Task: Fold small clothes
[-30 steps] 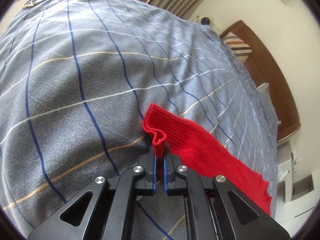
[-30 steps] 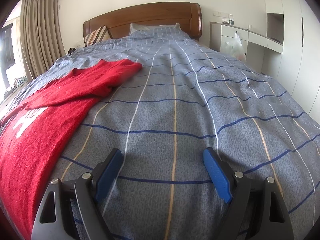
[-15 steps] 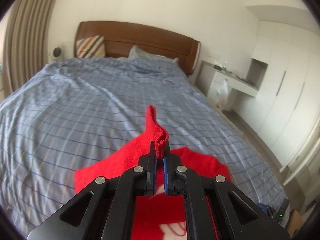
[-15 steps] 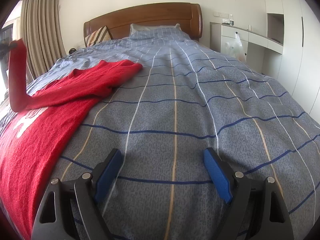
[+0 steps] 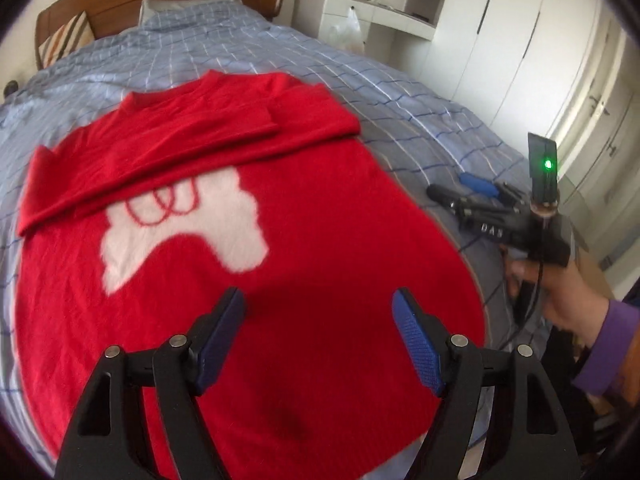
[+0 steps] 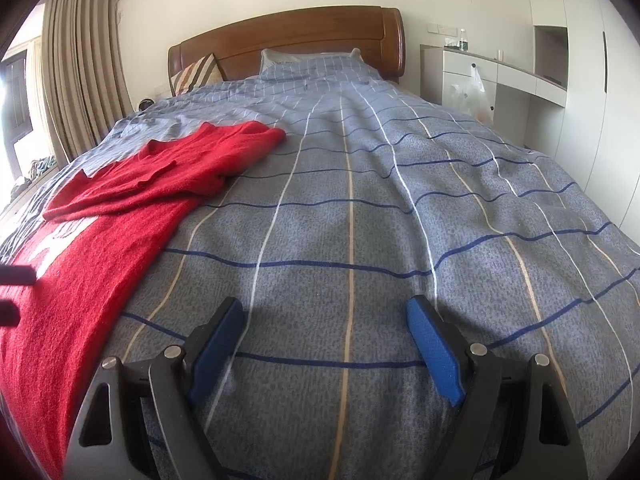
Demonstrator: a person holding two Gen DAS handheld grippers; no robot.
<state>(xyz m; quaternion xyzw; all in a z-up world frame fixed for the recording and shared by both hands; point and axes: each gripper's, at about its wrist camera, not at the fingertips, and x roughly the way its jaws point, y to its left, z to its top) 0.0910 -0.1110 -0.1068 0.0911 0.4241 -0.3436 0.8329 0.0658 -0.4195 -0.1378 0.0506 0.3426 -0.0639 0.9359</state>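
Though sleeve-folded, red sweater (image 5: 304, 240) flat

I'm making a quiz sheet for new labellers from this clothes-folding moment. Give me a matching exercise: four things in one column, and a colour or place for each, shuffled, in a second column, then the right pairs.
Things:
1. sweater
2. bedspread
3. headboard
4. plastic bag

Colour or place:
A. brown wood, at the far end of the bed
B. red with a white patch, lying flat with its sleeves folded across
C. hanging by the white desk
D. grey-blue with a line check, under the sweater

Pairs: 1-B, 2-D, 3-A, 4-C
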